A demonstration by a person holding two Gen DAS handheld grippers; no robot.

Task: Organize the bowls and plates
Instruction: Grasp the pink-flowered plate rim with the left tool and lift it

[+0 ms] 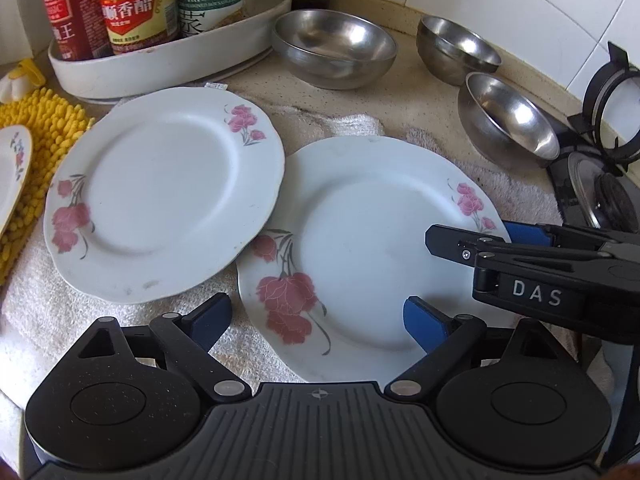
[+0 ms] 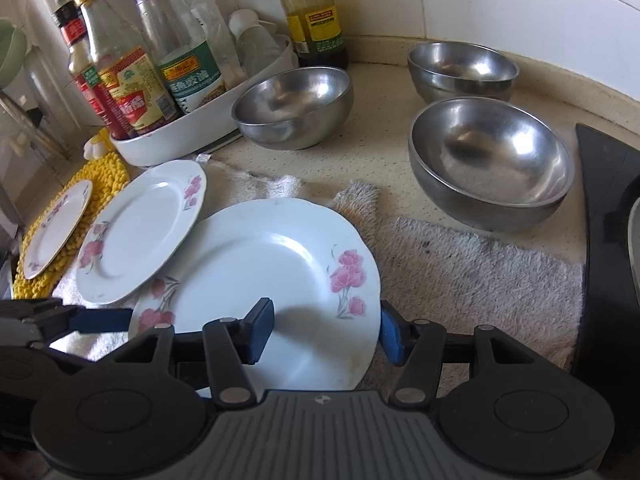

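Two white plates with pink flowers lie on a white towel [image 1: 100, 320]. The far plate [image 1: 160, 192] [image 2: 136, 232] rests its rim on the near plate [image 1: 360, 248] [image 2: 260, 264]. My right gripper [image 2: 325, 334] [image 1: 472, 236] is shut on the near plate's right rim, one pad on top and the other at the outer edge. My left gripper [image 1: 318, 324] stands open astride that plate's left rim without touching it. A third plate [image 2: 56, 232] sits on a yellow mat. Three steel bowls [image 1: 336, 44] [image 1: 456, 48] [image 1: 508, 116] stand behind on the counter.
A white tray [image 1: 160, 68] of sauce bottles stands at the back left against the tiled wall. The yellow mat [image 1: 44, 128] lies at the left. A gas burner [image 1: 608, 120] and the black hob edge [image 2: 608, 240] bound the right side.
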